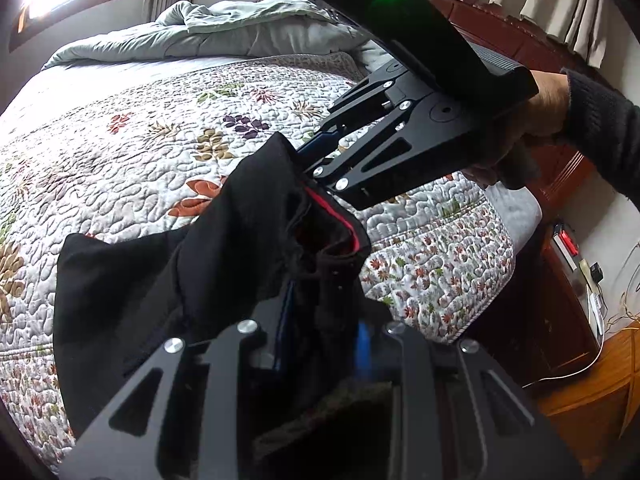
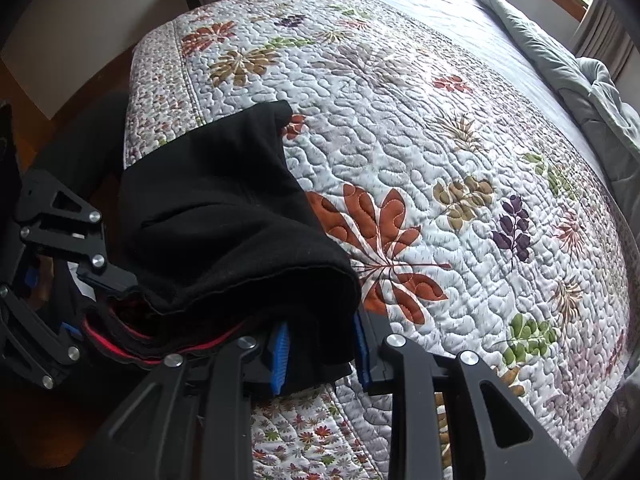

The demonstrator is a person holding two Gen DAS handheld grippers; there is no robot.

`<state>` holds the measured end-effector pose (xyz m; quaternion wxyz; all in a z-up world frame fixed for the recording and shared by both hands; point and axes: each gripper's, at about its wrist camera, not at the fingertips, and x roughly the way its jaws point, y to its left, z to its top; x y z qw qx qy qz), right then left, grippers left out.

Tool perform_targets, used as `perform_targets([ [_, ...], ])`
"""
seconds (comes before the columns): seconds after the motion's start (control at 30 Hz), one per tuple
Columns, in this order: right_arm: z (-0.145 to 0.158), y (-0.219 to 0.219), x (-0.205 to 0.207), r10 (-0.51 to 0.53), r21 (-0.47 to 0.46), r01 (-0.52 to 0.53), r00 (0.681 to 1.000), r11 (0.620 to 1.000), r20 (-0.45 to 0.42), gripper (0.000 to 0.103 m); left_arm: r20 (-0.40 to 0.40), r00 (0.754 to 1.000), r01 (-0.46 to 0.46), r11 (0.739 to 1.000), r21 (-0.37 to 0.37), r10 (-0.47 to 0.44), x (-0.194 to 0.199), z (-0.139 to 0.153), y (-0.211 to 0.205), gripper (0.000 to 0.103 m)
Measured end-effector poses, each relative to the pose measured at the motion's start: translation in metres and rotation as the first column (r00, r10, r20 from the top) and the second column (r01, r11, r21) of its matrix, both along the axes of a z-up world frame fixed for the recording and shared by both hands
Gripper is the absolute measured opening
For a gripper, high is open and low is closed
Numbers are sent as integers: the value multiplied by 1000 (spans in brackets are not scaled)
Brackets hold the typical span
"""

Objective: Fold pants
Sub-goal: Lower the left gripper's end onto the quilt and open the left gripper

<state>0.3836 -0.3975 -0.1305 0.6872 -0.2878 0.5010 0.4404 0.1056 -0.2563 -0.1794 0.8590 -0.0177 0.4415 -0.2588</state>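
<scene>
1. Left wrist view: your left tool (image 1: 320,344) sits at the bottom of the picture with its blue-padded fingers (image 1: 365,344) closed on the black fabric pants (image 1: 168,264); the dark cloth fills the gap between them.
2. From that grip the pants run up and away from the tool, and their waistband with a red inner trim (image 1: 344,220) hangs open just ahead of it.
3. Beyond the waistband, your right tool (image 1: 308,156) comes in from the upper right, its tips buried in the top edge of the cloth. Your right hand (image 1: 532,120), in a dark knitted sleeve (image 1: 604,120), holds its handle.
4. Left of your tool, the lower part of the pants lies on the white quilted bedspread with leaf prints (image 1: 160,120); a crumpled pale green duvet (image 1: 224,28) is well apart at the far end of the bed.
5. Right wrist view: your right tool (image 2: 320,356) has its blue pads (image 2: 280,356) clamped on a thick fold of the black pants (image 2: 224,220).
6. The cloth spreads ahead and left of this tool, over the near corner of the bedspread (image 2: 440,160).
7. Left of this tool, the left tool (image 2: 76,308) meets the red-trimmed waistband (image 2: 120,344); its tips are hidden by cloth here.
</scene>
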Motion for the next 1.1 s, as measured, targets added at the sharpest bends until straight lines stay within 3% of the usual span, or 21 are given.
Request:
perform_targets([
  [0.2,-12,-9,-3,-53,-14,53,998,998,-17,28,-18,1000,16,1000,-7,-17,-2,-10,-1,28],
  [0.43,-16,-15,-8,-158,-31,157,987,987,-19,39,-49,998,26,996,-82,-30,-10,-7,10,50],
  [0.53,-24,-27,-7,-248,-42,246,968,968,-42,44,-54,998,20,989,-149,-28,-15,0,26,60],
  [0.63,-35,-49,-2,-385,-69,380,918,922,-97,43,-45,999,-3,979,-204,-7,-18,13,48,69],
  [0.73,-38,-79,-5,-508,-20,513,843,858,-177,43,-64,998,-40,963,-267,24,-15,22,77,74],
  [0.8,-37,-105,-6,-604,40,634,752,772,-265,44,-85,995,-70,948,-310,46,-7,23,100,78],
  [0.83,-36,-117,-6,-639,86,693,699,715,-321,49,-98,993,-91,939,-332,62,-2,23,112,83],
  [0.87,-34,-131,-8,-665,145,759,632,635,-398,53,-114,989,-126,925,-358,90,6,21,126,86],
  [0.93,-36,-149,-13,-654,232,843,526,485,-544,72,-170,977,-193,887,-420,132,25,13,157,88],
  [0.97,-41,-151,-16,-623,258,873,478,414,-619,76,-206,969,-217,871,-441,137,37,7,167,88],
  [1.0,-47,-148,-18,-588,274,883,460,381,-665,79,-254,959,-238,851,-469,128,52,-2,178,88],
  [1.1,-63,-128,-16,-553,281,889,448,363,-703,79,-363,930,-265,789,-554,58,87,-26,197,87],
])
